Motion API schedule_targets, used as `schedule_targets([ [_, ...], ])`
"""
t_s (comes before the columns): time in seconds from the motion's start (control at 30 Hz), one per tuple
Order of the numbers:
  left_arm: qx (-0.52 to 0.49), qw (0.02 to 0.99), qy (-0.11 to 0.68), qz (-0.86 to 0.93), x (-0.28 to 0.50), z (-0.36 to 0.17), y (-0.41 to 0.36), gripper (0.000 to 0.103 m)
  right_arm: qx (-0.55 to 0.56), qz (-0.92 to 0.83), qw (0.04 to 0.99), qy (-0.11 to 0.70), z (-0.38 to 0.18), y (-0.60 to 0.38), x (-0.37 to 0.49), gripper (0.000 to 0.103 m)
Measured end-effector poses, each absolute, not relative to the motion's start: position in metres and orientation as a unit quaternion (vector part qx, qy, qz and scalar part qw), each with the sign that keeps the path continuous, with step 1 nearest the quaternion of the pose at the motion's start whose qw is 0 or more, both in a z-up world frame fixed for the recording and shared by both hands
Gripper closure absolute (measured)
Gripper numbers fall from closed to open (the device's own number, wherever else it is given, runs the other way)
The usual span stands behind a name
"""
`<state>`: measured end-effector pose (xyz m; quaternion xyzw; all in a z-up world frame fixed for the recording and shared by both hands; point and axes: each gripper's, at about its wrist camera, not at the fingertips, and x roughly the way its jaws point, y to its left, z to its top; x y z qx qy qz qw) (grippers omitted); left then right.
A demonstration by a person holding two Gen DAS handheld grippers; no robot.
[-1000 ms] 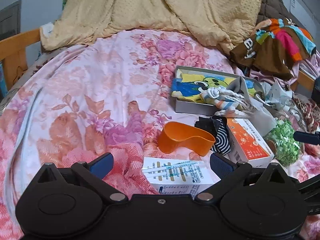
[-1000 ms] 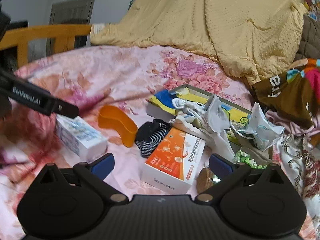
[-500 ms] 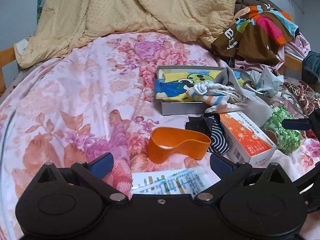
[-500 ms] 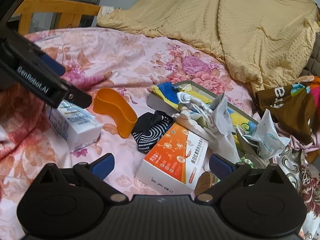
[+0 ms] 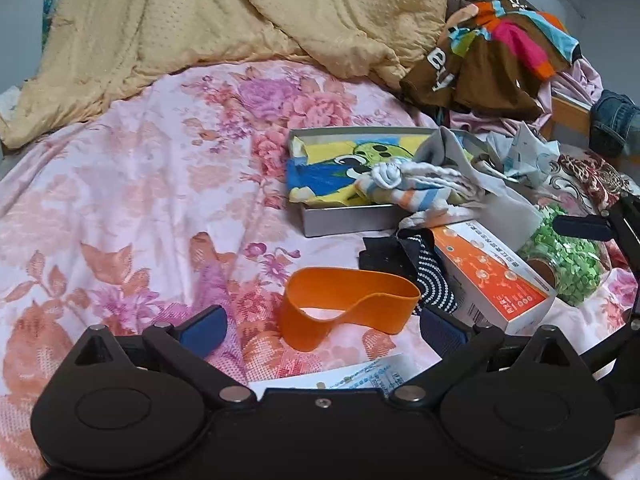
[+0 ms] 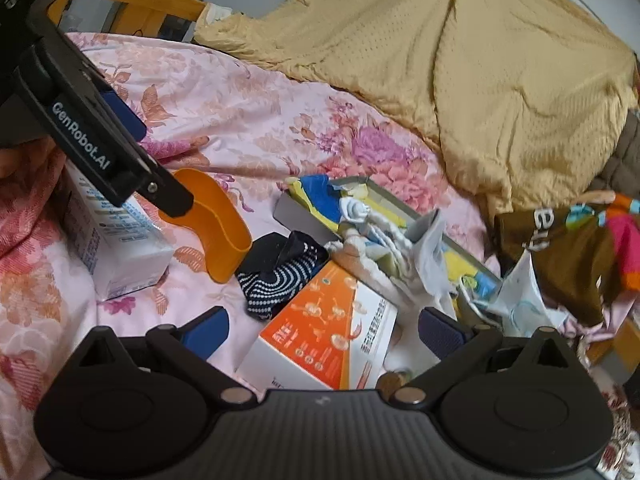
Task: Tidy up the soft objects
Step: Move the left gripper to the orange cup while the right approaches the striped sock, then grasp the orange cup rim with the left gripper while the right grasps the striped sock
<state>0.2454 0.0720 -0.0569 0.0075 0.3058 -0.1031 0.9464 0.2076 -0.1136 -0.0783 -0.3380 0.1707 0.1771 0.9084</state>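
Note:
A grey metal tray (image 5: 344,220) on the floral bed holds a yellow and blue cartoon cloth (image 5: 332,172) and striped white socks (image 5: 412,188). A black dotted sock (image 5: 424,276) lies in front of it; it also shows in the right wrist view (image 6: 276,276). My left gripper (image 5: 324,328) is open and empty, just before an orange cup (image 5: 348,304). My right gripper (image 6: 324,330) is open and empty, over an orange and white box (image 6: 324,336). The tray also shows in the right wrist view (image 6: 296,216).
A white medicine box (image 6: 116,248) lies by the orange cup (image 6: 216,228). A jar of green bits (image 5: 568,260) stands right of the orange box (image 5: 492,272). A yellow quilt (image 5: 240,20) and a brown striped garment (image 5: 492,56) lie at the back.
Both grippers have moved forward and lower toward the clutter. The white box has slid under the left gripper's view and the orange box sits closer to the right gripper.

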Motion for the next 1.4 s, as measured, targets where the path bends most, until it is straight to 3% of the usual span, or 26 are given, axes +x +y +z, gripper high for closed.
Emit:
schedule_targets([
  [0.33,0.055,0.940,0.315,-0.117,0.259,-0.065,0.057,0.001,-0.347,0.181,0.904,0.171,-0.086,-0.110,0.213,0.001],
  [0.83,0.027,0.938,0.317,-0.138,0.282,-0.081,0.063,0.004,-0.418,0.184,0.876,0.155,-0.102,-0.083,0.236,0.001],
  [1.4,-0.006,0.932,0.327,-0.154,0.292,-0.091,0.069,0.029,-0.448,0.191,0.858,0.161,-0.113,-0.066,0.258,0.008],
])
